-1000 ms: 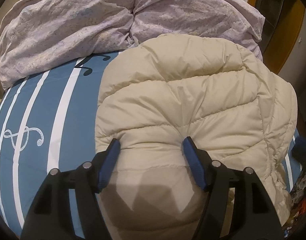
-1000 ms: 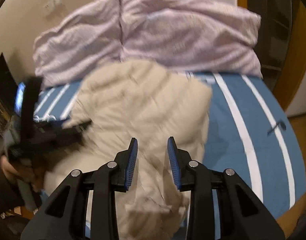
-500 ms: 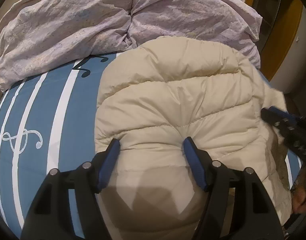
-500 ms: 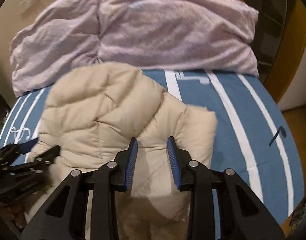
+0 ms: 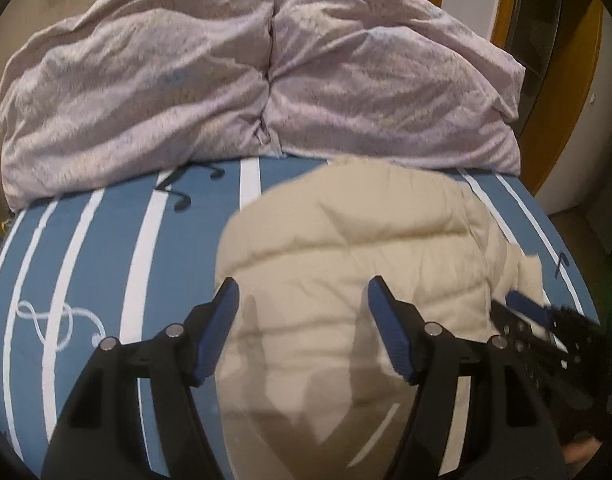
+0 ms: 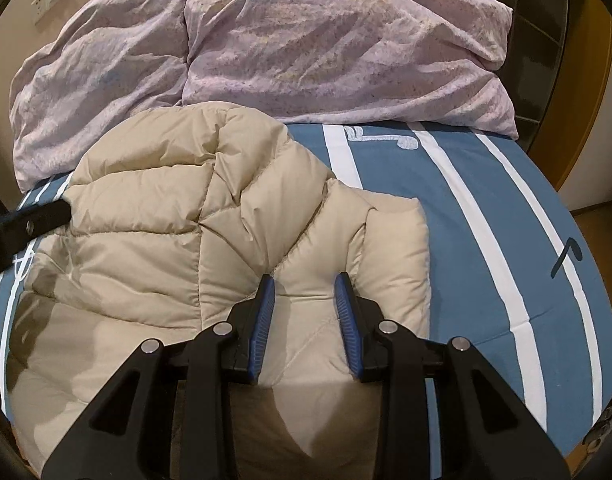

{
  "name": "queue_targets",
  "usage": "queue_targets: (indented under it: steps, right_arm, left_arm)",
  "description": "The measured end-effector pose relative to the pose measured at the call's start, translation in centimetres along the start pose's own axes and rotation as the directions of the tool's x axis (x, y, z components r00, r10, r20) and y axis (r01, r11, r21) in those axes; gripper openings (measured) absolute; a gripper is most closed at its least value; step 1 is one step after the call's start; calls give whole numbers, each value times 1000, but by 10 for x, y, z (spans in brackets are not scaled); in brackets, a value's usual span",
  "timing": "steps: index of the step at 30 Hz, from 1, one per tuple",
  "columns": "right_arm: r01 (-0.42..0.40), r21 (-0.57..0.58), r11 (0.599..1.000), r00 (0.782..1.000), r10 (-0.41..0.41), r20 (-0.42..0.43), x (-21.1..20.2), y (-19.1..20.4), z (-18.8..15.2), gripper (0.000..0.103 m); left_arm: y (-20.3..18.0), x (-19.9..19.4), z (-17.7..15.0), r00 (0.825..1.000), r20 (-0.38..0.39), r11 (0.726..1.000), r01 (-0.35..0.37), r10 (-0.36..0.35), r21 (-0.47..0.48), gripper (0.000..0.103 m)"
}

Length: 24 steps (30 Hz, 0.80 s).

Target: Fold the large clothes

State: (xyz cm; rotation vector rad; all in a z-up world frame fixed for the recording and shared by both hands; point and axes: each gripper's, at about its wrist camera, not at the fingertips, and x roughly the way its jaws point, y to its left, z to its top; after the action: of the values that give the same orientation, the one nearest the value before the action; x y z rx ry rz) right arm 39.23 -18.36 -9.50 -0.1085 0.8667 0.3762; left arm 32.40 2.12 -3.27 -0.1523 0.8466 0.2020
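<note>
Risk: the puffy beige down jacket, bundled on the striped bed, likely springs open, since neither tool clamps it. Left gripper: jaws spread wide, holding nothing, jacket at 12 o'clock. Right gripper: jaws partly apart over the sleeve fold at 1 o'clock; contact unclear.

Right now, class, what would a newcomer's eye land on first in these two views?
A puffy beige quilted jacket lies bunched on the blue, white-striped bedsheet. Behind it, a crumpled lilac duvet fills the head of the bed. Both grippers hover open above the jacket: left, right.
</note>
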Motion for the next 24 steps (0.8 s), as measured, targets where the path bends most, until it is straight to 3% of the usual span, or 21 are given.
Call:
queue_targets:
  steps: [13,24]
  right_arm:
    - [-4,2,1000,1000,4,8,3,-1,-2,35]
    - [-9,-1,1000,1000,9,15,9,0,0,36]
  left_arm:
    - [-9,39,-16,998,-51,998,-41,44,54,67]
    - [-7,50,-22,998,-39,997,-56,58,51,69]
